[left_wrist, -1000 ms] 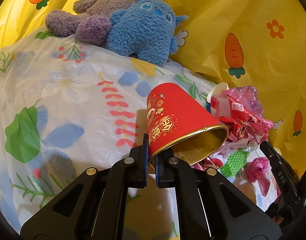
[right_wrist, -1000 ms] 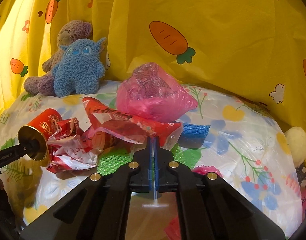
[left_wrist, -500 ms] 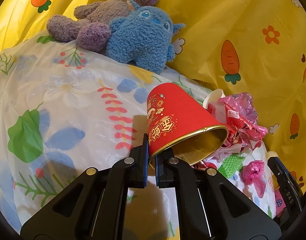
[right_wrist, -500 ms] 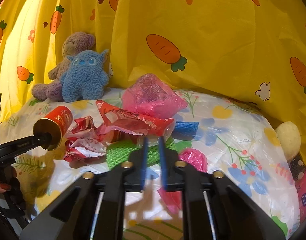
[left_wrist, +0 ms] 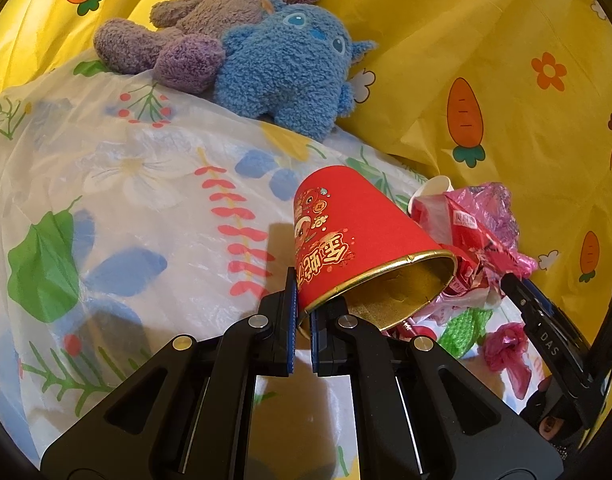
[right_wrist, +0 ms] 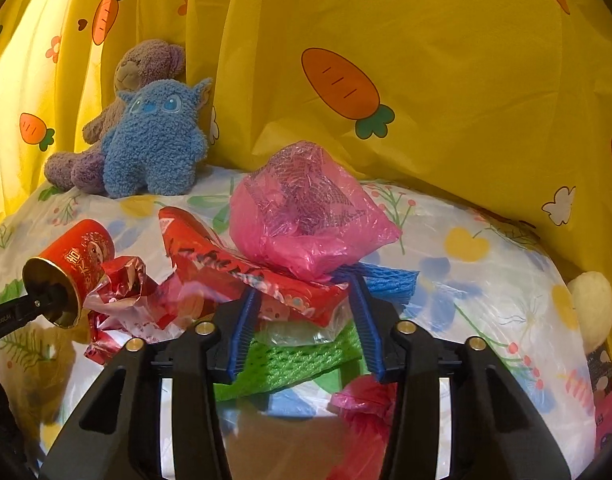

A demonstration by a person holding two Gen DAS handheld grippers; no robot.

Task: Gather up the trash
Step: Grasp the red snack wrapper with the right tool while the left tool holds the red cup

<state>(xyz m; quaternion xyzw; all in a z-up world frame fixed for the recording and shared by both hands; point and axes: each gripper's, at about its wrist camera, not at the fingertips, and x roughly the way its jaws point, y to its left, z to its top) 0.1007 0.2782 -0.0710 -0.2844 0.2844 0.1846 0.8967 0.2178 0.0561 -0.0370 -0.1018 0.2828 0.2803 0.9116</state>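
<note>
My left gripper [left_wrist: 302,312] is shut on the gold rim of a red paper cup [left_wrist: 345,232], held tilted above the flowered plastic sheet; the cup also shows in the right wrist view [right_wrist: 72,264]. My right gripper [right_wrist: 304,312] is open, its blue pads [right_wrist: 244,324] on either side of a red snack wrapper [right_wrist: 242,276] and a green foam net [right_wrist: 302,356]. A pink plastic bag [right_wrist: 306,216] lies on top of the pile, with a blue foam net [right_wrist: 385,280] behind and a crumpled red foil wrapper [right_wrist: 118,292] by the cup.
A blue plush [right_wrist: 156,140] and a purple teddy bear [right_wrist: 146,64] sit at the back left against the yellow carrot curtain [right_wrist: 425,80]. A small pink scrap [right_wrist: 365,396] lies under my right gripper. A cream plush [right_wrist: 589,308] sits at the right edge.
My right gripper has opened from shut and moved in close over the wrapper pile. My left gripper still holds the red cup, shifted only slightly.
</note>
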